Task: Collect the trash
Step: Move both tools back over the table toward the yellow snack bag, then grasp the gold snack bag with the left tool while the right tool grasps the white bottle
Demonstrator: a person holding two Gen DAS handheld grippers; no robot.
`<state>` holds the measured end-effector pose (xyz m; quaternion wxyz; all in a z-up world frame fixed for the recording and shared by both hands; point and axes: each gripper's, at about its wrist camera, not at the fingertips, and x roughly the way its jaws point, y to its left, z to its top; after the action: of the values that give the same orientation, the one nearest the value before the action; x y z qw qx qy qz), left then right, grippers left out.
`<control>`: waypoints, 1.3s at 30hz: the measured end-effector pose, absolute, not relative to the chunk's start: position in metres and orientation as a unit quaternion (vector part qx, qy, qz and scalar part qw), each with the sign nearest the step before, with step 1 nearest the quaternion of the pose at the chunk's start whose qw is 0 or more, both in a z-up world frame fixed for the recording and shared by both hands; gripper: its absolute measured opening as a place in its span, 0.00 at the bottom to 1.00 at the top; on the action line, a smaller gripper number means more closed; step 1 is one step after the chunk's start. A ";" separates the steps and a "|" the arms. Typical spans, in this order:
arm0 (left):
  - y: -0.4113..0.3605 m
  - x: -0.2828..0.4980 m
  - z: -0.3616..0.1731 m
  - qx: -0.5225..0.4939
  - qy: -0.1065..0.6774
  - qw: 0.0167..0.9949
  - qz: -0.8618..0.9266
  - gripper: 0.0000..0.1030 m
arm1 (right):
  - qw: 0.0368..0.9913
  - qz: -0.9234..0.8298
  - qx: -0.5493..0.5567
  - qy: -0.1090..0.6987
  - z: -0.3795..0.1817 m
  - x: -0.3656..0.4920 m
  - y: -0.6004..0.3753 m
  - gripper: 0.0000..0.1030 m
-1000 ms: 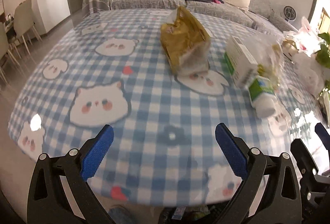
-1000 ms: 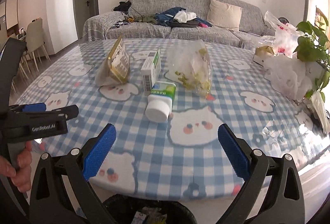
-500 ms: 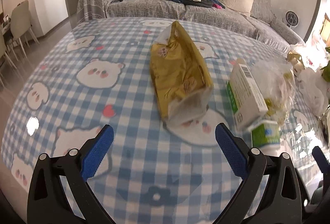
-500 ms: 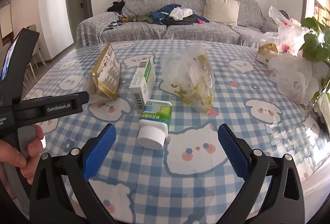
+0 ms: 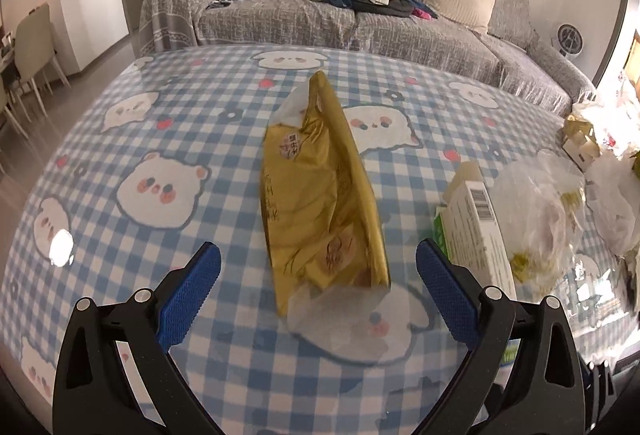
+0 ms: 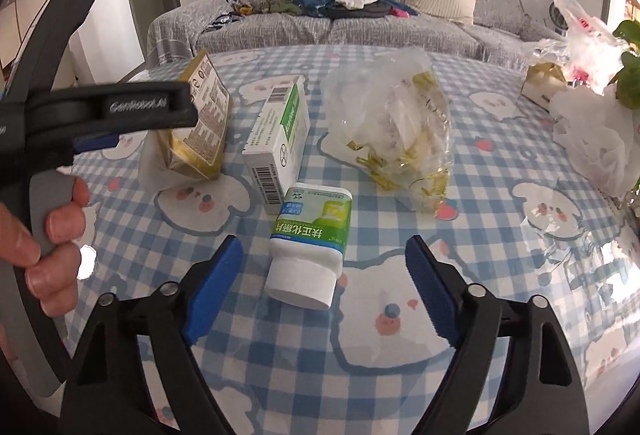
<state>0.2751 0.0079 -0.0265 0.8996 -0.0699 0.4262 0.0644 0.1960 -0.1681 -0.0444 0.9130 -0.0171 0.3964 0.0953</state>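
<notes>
A gold snack bag [image 5: 324,203] lies on the blue checked tablecloth [image 5: 168,139], its near end between the blue fingertips of my open left gripper [image 5: 318,285]. It also shows in the right wrist view [image 6: 200,131]. A white and green carton [image 6: 280,139], a white and green pill bottle [image 6: 308,247] on its side and a crumpled clear plastic bag [image 6: 396,127] lie to its right. My open right gripper [image 6: 324,289] straddles the bottle's cap end without touching it.
White plastic bags [image 6: 592,139], a small gold box [image 6: 544,83] and a green plant [image 6: 628,75] sit at the table's right edge. A grey sofa [image 5: 360,15] with clothes stands behind the table. Chairs [image 5: 28,47] stand far left.
Both grippers have moved forward over the table. The left one closed in on the gold bag, the right one on the pill bottle. Both stayed open.
</notes>
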 end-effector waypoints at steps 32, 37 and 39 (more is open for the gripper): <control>-0.003 0.331 -0.053 -0.054 0.470 0.879 0.057 0.08 | 0.891 0.126 -0.015 0.435 -0.054 0.224 -0.170 0.43; -0.002 0.328 -0.052 -0.054 0.471 0.879 0.056 0.07 | 0.892 0.126 -0.015 0.435 -0.054 0.224 -0.170 0.43; -0.001 0.325 -0.051 -0.055 0.471 0.879 0.056 0.07 | 0.892 0.125 -0.017 0.433 -0.054 0.223 -0.171 0.43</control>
<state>0.3253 -0.0007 -0.0511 0.8788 -0.0547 0.4708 0.0556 0.2226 -0.1712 -0.0537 0.8923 -0.0174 0.4333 0.1255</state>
